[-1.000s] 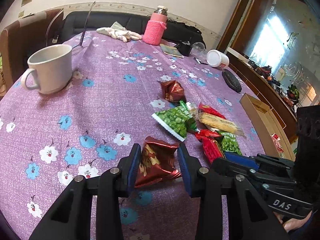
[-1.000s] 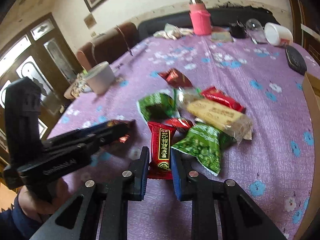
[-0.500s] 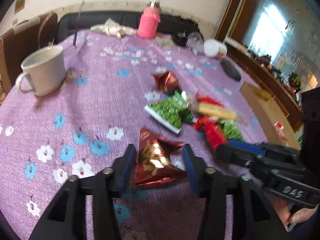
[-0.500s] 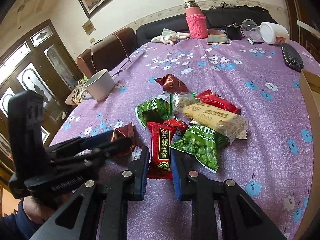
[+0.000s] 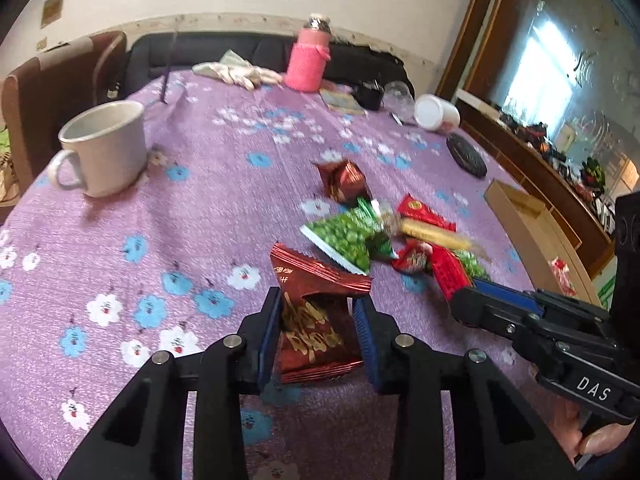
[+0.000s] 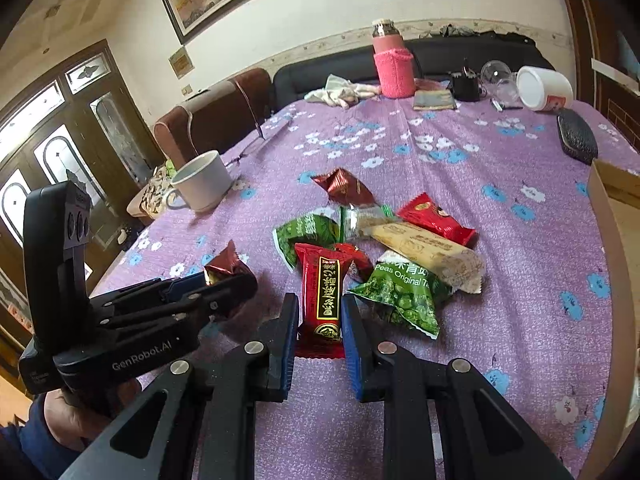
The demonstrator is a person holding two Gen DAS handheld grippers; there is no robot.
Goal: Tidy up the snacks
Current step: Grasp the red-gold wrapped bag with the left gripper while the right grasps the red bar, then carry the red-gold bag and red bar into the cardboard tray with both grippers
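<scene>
My left gripper (image 5: 318,322) is shut on a dark red foil snack packet (image 5: 312,308) and holds it just above the purple flowered tablecloth (image 5: 192,216). My right gripper (image 6: 320,326) is shut on a red bar-shaped snack packet (image 6: 322,292) at the near edge of the snack pile. The pile holds green pea packets (image 6: 400,296), a long beige bar (image 6: 428,250), a red packet (image 6: 436,220) and a dark red foil packet (image 6: 342,188). The left gripper also shows in the right wrist view (image 6: 224,284), left of the pile.
A white mug (image 5: 104,148) stands at the left. A pink bottle (image 5: 308,60), white cloth (image 5: 236,72), white jar (image 5: 436,112) and black case (image 5: 466,156) lie at the far side. A cardboard box (image 5: 532,224) sits at the right table edge.
The left gripper has lifted and tilted its dark red packet, with the view raised. The right gripper stays shut on the red bar, its view raised a little.
</scene>
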